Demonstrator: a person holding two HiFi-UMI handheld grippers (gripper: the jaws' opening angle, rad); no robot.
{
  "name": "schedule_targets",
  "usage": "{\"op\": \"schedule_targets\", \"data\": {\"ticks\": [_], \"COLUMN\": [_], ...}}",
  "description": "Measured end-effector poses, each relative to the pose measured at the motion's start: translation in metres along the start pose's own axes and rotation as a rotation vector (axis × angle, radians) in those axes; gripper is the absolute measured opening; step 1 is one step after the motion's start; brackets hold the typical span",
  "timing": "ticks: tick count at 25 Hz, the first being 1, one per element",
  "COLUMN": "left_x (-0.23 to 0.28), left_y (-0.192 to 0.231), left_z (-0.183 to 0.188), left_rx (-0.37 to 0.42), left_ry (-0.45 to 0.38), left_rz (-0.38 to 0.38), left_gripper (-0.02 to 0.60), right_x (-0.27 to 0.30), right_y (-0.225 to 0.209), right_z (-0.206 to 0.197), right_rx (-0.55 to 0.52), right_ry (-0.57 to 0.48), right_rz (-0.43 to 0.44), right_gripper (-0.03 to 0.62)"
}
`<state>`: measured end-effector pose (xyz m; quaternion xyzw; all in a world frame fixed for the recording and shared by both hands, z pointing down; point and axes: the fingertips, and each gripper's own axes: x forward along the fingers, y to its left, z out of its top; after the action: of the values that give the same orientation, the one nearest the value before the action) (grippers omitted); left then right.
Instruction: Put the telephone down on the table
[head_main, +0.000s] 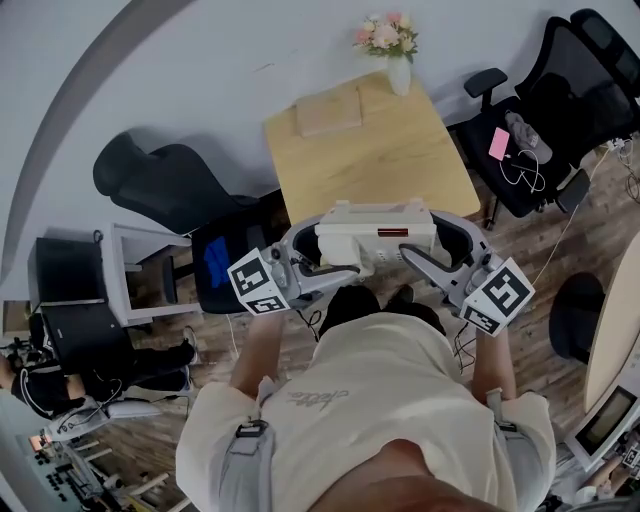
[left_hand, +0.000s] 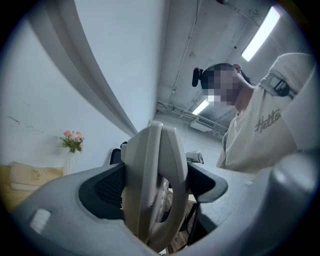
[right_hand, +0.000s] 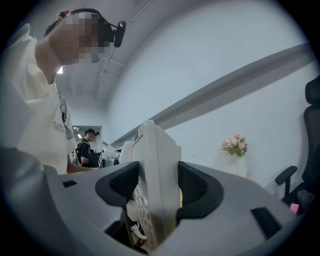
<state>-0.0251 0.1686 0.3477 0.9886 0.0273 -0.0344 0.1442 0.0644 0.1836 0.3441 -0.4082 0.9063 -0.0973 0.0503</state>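
A cream desk telephone hangs in the air just in front of the near edge of the light wooden table, held level between both grippers. My left gripper is shut on its left end. In the left gripper view the handset side stands edge-on, pinched between the dark pads. My right gripper is shut on the right end. The keypad side fills the gap of the right gripper in the right gripper view.
On the table stand a vase of pink flowers at the far edge and a flat beige pad at the far left. A black armchair is left of the table, a black office chair right of it.
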Motion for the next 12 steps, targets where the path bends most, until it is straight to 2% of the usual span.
{"op": "schedule_targets", "data": {"ticks": [8, 12], "left_x": [-0.003, 0.018], "left_y": [0.004, 0.035], "left_z": [-0.011, -0.009], "left_rx": [0.0, -0.027], "left_ry": [-0.004, 0.005], "left_rz": [-0.016, -0.025], "left_gripper": [0.385, 0.385], "right_x": [0.0, 0.007], "right_y": [0.0, -0.036], "right_z": [-0.012, -0.01], "right_rx": [-0.001, 0.017], "right_ry": [-0.004, 0.018], "right_rz": [-0.015, -0.032], "right_gripper": [0.238, 0.238]}}
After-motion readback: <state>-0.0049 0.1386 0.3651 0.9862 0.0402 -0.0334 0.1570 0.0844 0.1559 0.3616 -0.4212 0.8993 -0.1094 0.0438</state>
